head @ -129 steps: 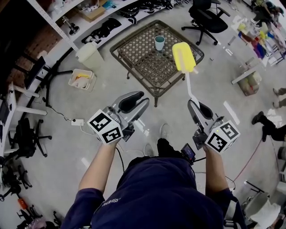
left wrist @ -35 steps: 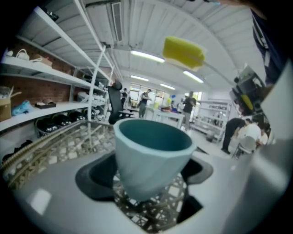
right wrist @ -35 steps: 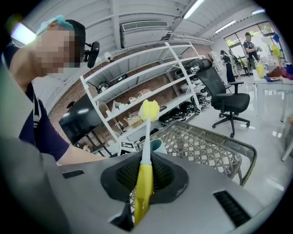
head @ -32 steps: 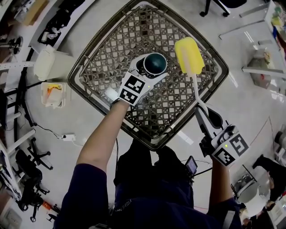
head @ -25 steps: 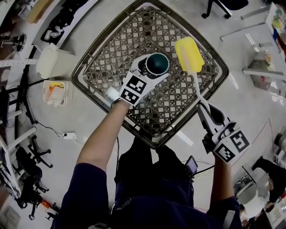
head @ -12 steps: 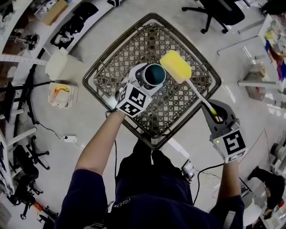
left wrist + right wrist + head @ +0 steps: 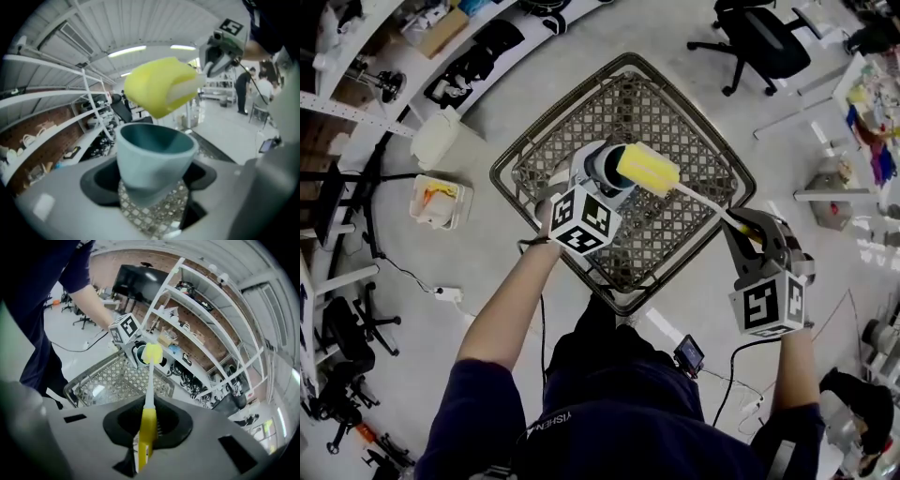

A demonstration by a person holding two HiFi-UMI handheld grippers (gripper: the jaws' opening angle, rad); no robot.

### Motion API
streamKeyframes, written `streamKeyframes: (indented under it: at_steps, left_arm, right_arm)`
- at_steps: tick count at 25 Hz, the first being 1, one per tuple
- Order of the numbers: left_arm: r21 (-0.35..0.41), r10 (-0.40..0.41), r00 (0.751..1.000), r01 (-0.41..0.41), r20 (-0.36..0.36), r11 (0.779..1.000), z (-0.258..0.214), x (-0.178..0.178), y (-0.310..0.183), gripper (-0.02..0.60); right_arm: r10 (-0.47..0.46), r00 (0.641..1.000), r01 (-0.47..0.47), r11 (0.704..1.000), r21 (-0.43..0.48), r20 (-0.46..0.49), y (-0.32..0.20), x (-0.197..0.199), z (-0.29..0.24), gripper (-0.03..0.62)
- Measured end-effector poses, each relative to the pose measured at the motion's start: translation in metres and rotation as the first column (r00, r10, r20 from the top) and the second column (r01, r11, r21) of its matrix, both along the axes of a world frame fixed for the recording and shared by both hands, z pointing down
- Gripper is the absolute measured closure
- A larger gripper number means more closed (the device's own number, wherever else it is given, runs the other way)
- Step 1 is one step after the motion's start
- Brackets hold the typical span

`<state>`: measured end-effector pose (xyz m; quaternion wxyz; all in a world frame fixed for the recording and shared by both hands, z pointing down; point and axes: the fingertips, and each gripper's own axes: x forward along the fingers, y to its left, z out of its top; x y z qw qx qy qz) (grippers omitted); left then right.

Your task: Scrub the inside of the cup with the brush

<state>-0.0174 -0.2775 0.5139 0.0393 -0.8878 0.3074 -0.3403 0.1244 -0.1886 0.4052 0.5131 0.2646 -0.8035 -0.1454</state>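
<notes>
My left gripper [image 7: 596, 180] is shut on a teal cup [image 7: 602, 165] and holds it upright over the wicker table [image 7: 694, 220]. In the left gripper view the cup [image 7: 154, 154] sits between the jaws with its mouth open upward. My right gripper [image 7: 744, 228] is shut on the yellow handle of a brush [image 7: 145, 427]. Its white stem runs up and left to a yellow sponge head [image 7: 648, 169]. The head hangs just above the cup's rim, at the right side of the mouth [image 7: 159, 89]. I cannot tell whether it touches the rim.
The table is a square brown wicker one with a raised rim. A black office chair [image 7: 764, 42] stands at the far right. To the left are a white canister [image 7: 436, 139], a small box [image 7: 441, 199] and shelving [image 7: 356, 103]. A power strip [image 7: 448, 294] lies on the floor.
The brush head has swung left from beside the cup to just over its mouth. The right gripper has come closer and tilted. The left gripper keeps the cup.
</notes>
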Motion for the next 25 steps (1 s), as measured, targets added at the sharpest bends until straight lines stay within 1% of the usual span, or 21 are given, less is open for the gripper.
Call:
streamKeyframes:
  at_steps: [3, 6, 8, 11, 15, 17, 20, 23, 25]
  left_arm:
    - [0.036, 0.003, 0.997, -0.005, 0.071, 0.999, -0.010, -0.002, 0.006, 0.199]
    - [0.072, 0.003, 0.992, -0.013, 0.128, 0.997, -0.017, -0.002, 0.012, 0.199]
    - [0.089, 0.005, 0.986, -0.020, 0.165, 0.996, -0.020, -0.001, 0.014, 0.199]
    - [0.106, 0.003, 0.974, -0.027, 0.226, 0.994, -0.021, 0.000, 0.017, 0.199]
    - [0.125, 0.012, 0.945, -0.056, 0.328, 0.991, -0.021, 0.000, 0.021, 0.199]
    - [0.130, 0.023, 0.931, -0.076, 0.364, 0.989, -0.023, 0.001, 0.026, 0.199]
    - [0.138, 0.039, 0.917, -0.102, 0.398, 0.985, -0.027, 0.003, 0.033, 0.199]
    - [0.157, 0.056, 0.903, -0.135, 0.426, 0.978, -0.034, 0.007, 0.039, 0.199]
    - [0.185, 0.059, 0.894, -0.156, 0.445, 0.970, -0.044, 0.008, 0.039, 0.199]
  right_arm:
    - [-0.062, 0.992, 0.069, 0.996, 0.060, -0.112, 0.000, -0.005, -0.014, 0.566]
    - [-0.086, 0.975, 0.107, 0.990, 0.095, -0.203, 0.001, -0.007, -0.021, 0.566]
    - [-0.096, 0.964, 0.127, 0.985, 0.115, -0.246, 0.004, -0.005, -0.020, 0.566]
    - [-0.105, 0.951, 0.147, 0.981, 0.127, -0.291, 0.010, -0.001, -0.016, 0.566]
    - [-0.127, 0.931, 0.186, 0.972, 0.146, -0.341, 0.020, -0.008, -0.016, 0.566]
    - [-0.134, 0.919, 0.206, 0.965, 0.161, -0.371, 0.022, -0.015, -0.021, 0.566]
    - [-0.138, 0.901, 0.228, 0.957, 0.177, -0.410, 0.020, -0.020, -0.030, 0.566]
    - [-0.130, 0.901, 0.221, 0.959, 0.179, -0.414, 0.017, -0.018, -0.038, 0.566]
    - [-0.124, 0.900, 0.218, 0.958, 0.185, -0.417, 0.016, -0.018, -0.043, 0.566]
